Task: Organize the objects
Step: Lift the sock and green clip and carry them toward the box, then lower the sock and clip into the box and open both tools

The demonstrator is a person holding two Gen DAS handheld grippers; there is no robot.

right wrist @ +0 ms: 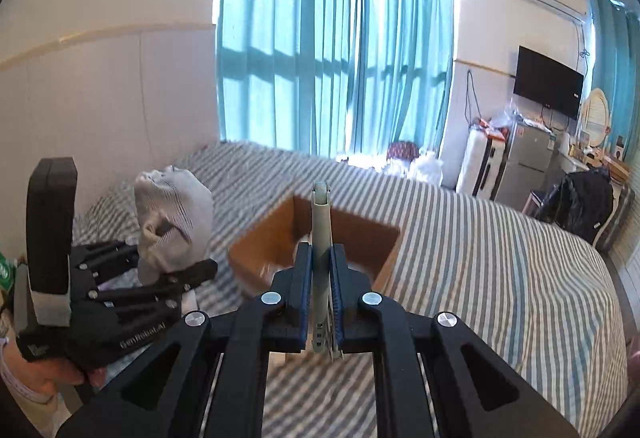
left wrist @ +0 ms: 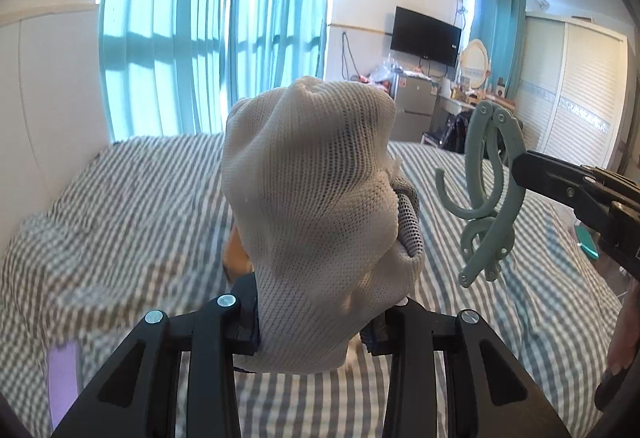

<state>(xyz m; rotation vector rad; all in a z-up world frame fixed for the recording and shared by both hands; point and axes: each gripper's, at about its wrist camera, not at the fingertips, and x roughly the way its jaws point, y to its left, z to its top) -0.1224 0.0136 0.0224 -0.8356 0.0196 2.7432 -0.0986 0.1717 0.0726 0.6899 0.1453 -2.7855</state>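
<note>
Between left claw (left wrist: 316,322) jaws: mesh bag (left wrist: 316,197) clamped; right claw (right wrist: 320,278) clamps hanger (right wrist: 321,234).

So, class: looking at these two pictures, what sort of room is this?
Most likely a bedroom: a bed with striped sheets, a louvred wardrobe, and a wall-mounted TV.

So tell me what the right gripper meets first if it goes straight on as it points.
Probably the open cardboard box on the striped bed: the right gripper, shut on the green hanger, points at it. Depth is unclear.
</note>
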